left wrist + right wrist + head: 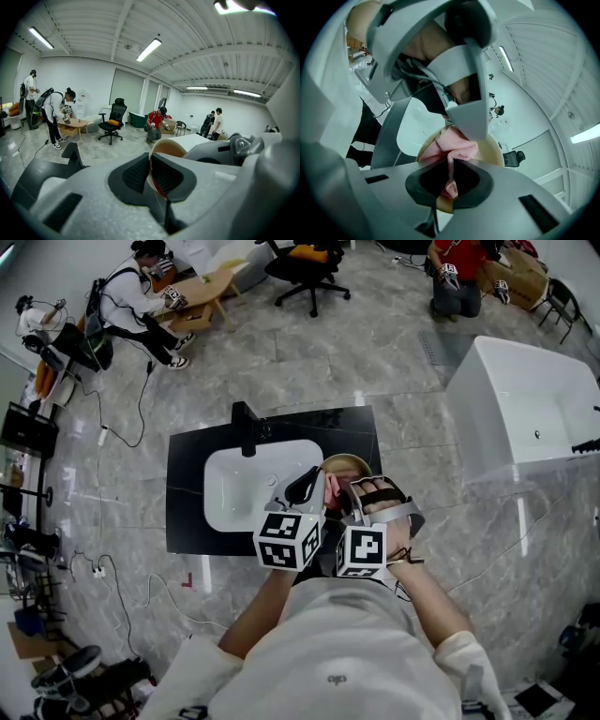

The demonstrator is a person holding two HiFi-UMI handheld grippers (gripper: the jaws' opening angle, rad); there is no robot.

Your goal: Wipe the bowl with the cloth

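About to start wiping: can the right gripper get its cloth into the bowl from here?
Probably yes. The right gripper is shut on the pink cloth, bunched right at the open face of the bowl. The left gripper clamps only the rim, so nothing seems to block it.

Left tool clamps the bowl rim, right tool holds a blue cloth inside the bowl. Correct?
Wrong on colour: the cloth is pink, not blue, as the right gripper view shows. The rest stands: left tool clamps the bowl rim, right tool holds the cloth inside the bowl.
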